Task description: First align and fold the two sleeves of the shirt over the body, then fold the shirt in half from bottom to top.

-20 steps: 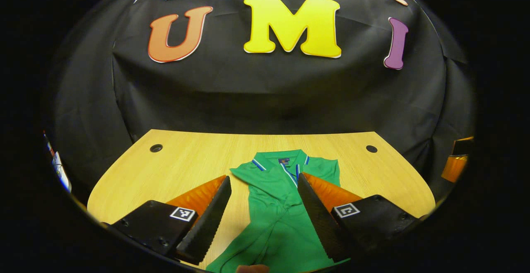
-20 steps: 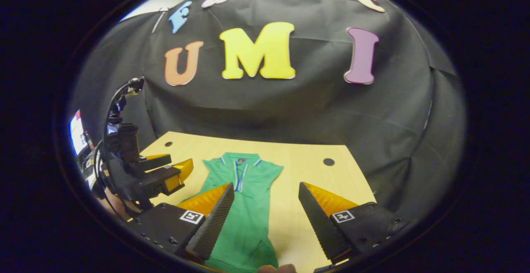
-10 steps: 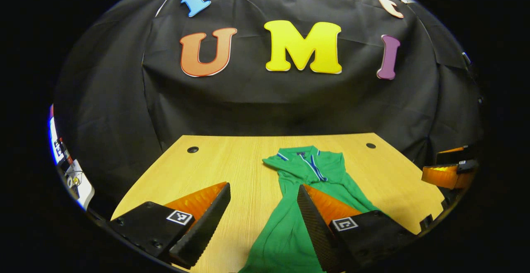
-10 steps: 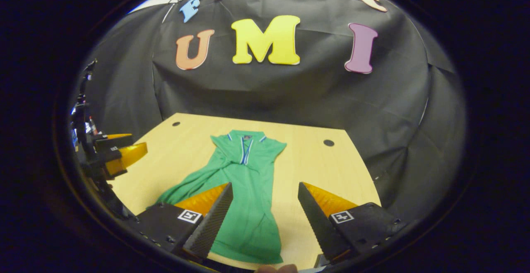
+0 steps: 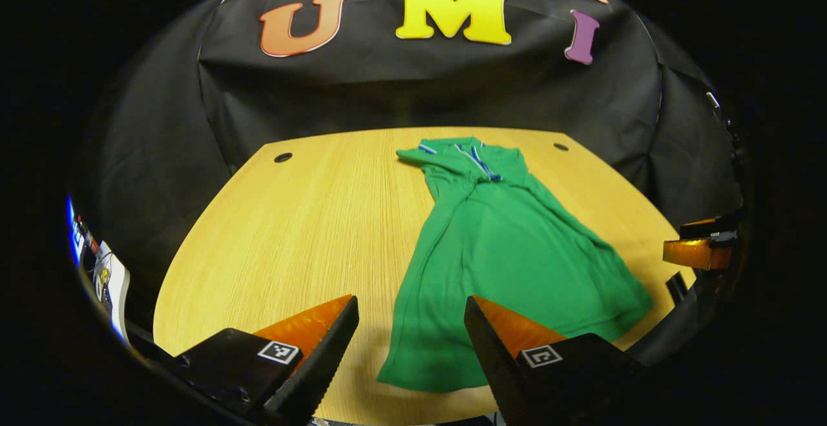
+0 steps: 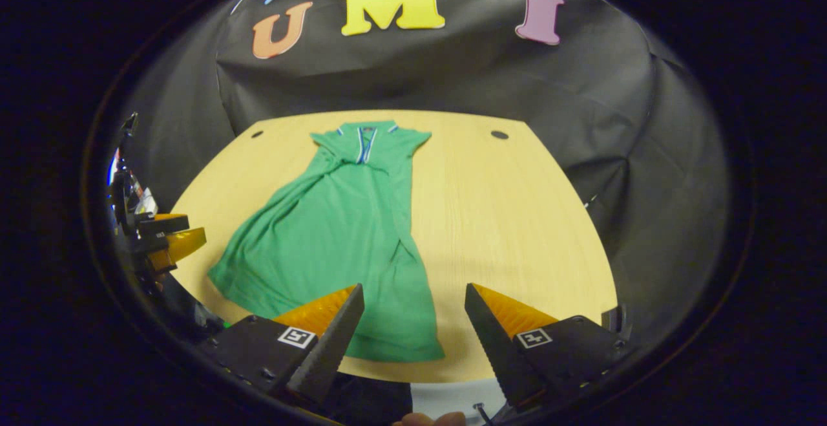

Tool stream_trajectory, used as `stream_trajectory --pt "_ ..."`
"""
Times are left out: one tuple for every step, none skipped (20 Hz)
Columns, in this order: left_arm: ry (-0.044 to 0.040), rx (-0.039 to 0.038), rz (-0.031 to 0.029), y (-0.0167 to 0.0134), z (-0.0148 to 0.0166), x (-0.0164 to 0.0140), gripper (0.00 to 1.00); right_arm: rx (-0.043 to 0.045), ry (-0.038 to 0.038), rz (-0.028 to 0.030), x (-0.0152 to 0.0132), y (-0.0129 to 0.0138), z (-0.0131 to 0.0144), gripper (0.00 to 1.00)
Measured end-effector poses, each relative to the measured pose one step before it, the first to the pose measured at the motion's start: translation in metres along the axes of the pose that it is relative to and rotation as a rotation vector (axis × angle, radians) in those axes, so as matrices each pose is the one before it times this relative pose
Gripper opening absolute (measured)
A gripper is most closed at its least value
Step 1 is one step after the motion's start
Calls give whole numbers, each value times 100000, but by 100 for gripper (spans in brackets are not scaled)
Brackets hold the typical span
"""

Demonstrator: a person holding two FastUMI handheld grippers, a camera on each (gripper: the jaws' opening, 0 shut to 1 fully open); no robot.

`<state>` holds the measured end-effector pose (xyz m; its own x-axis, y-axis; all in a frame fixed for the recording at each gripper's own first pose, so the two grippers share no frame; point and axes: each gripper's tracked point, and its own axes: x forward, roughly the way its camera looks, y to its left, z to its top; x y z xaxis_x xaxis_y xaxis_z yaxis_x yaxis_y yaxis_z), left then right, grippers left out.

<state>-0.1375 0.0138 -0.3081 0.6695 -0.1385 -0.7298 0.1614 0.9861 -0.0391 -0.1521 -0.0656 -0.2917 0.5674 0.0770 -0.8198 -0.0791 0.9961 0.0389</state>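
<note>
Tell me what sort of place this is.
Likely a recording booth for manipulation demos, not a home: black cloth walls off a bare wooden table with cable holes, one green shirt lies on it, and both open grippers carry printed markers.

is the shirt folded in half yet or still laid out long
Still laid out long. The shirt lies flat on the table, collar at the far end, hem at the near edge; its bottom half isn't brought up.

Both cameras look from the near edge down across the desk (image 5: 310,219) toward the booth's back wall. The left gripper view stands left of the shirt (image 5: 510,251), the right gripper view right of it; both share the desk and shirt.
</note>
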Motion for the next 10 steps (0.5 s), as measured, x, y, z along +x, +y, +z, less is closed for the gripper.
stream_trajectory --pt "3102 431 -96 84 -1142 287 100 -235 2946 257 271 51 -1064 94" --pt "3034 28 -16 32 -1161 358 100 -485 2198 285 400 206 -1154 96" --pt "3304 -528 121 2 -1178 464 100 -864 2019 -340 464 -68 -589 96" --pt "3298 -1262 -47 67 -1236 562 100 -591 2068 -239 404 -120 -851 96" --pt "2572 -1125 -210 -83 -667 570 100 -350 1976 -1113 545 -317 -635 97" --pt "1558 -180 -266 -136 -373 454 100 519 2211 -704 614 -281 -882 97" --pt "1370 475 152 -27 -249 416 100 509 2700 -247 592 -152 -693 97" --pt "1076 497 306 66 -254 316 100 287 2003 -456 617 -36 -348 97" --pt "949 337 79 50 -181 196 100 94 1312 -278 428 -64 -206 97" --pt "918 140 226 114 -892 -74 100 -99 1266 -8 348 1 -300 97"
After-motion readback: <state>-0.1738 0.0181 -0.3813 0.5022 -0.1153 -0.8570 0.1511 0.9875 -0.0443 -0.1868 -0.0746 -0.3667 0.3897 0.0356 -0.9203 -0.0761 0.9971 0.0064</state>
